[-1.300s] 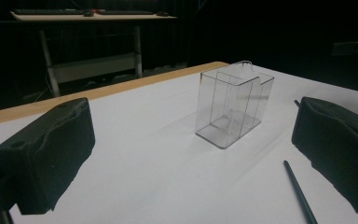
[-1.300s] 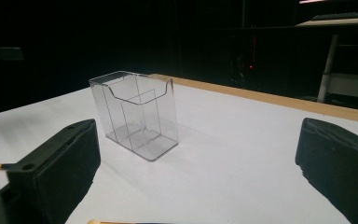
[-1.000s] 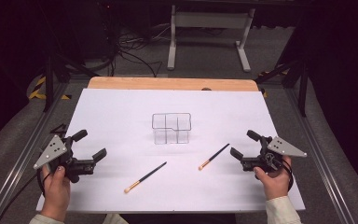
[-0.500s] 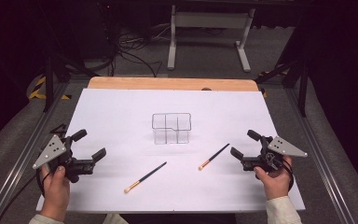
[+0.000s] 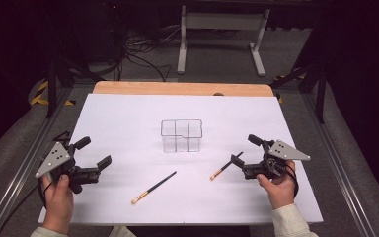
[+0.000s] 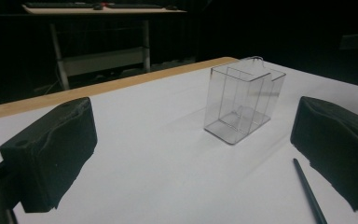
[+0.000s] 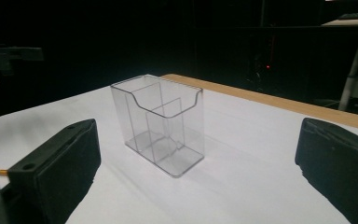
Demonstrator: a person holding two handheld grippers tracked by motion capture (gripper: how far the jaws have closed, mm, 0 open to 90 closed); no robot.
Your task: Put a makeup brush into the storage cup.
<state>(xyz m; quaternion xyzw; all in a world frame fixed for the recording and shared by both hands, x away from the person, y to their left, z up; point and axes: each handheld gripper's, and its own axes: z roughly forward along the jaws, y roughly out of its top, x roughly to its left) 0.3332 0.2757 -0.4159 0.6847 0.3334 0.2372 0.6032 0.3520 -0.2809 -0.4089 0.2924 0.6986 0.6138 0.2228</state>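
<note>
Clear plastic holder (image 5: 181, 135) stands mid-tabletop (image 5: 128, 113), two brushes (image 5: 153, 187) (image 5: 225, 166) lying before it; left tongs (image 5: 92, 154) and right tongs (image 5: 243, 151) rest wide open, empty, flanking them, likely ready to pick

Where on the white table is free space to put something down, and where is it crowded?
Free: the far strip between the clear plastic compartment box and the wooden edge, and both far corners. Crowded: the near half, with two black-handled brushes between the left gripper and right gripper.

A dark room: a white-topped table (image 5: 128, 113) at centre, a grey metal stand (image 5: 222, 22) at top, cables (image 5: 143, 54) on the floor upper left.
</note>
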